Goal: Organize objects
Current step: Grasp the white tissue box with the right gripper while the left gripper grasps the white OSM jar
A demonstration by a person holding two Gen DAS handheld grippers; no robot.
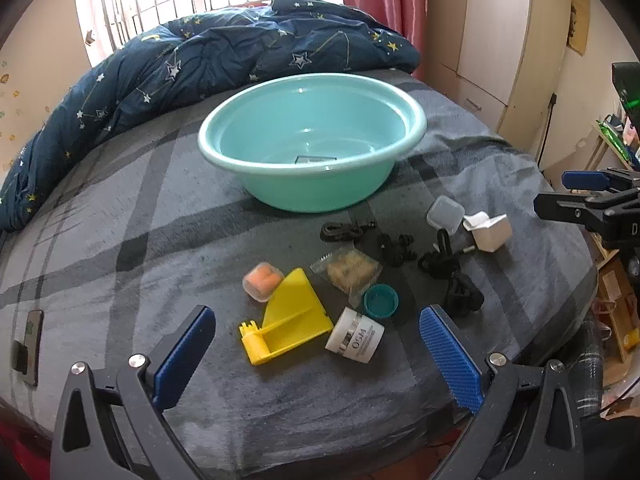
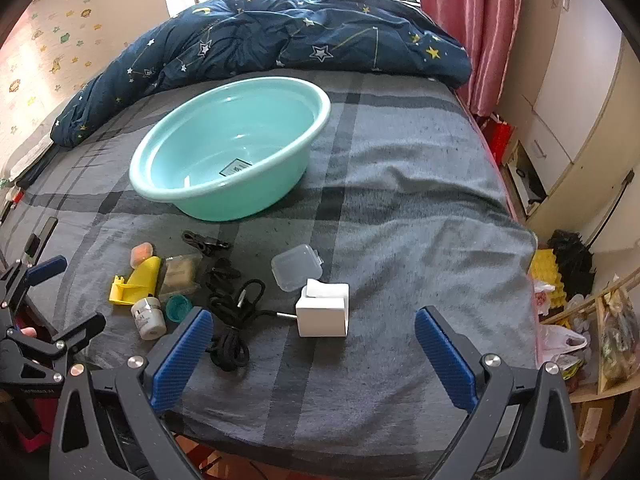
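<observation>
The left gripper [image 1: 316,354] stands wide open with nothing between its blue pads, hovering over the near edge of the bed [image 1: 120,240]. Just beyond its fingers lie a yellow plastic piece [image 1: 290,318] and a white cosmetic jar [image 1: 355,335] on its side — the jar just right of the yellow piece. A teal bottle cap [image 1: 381,301] sits just beyond the jar, near a clear packet [image 1: 348,274] with something tan inside. Left of the packet is a small clear box holding something orange [image 1: 262,281].

The right gripper [image 2: 314,354] is equally wide open and empty. Just past it rests a white charger cube [image 2: 323,310], its plug prongs pointing left toward a tangle of black cord [image 2: 236,320]. An empty clear plastic case [image 2: 297,267] lies touching the cube's far side.

Farther off, in the middle of the grey plaid bedcover, stands a turquoise basin [image 2: 176,196] — only a label shows on its bottom. Beyond it lies a bunched navy star-print quilt [image 2: 280,36].
</observation>
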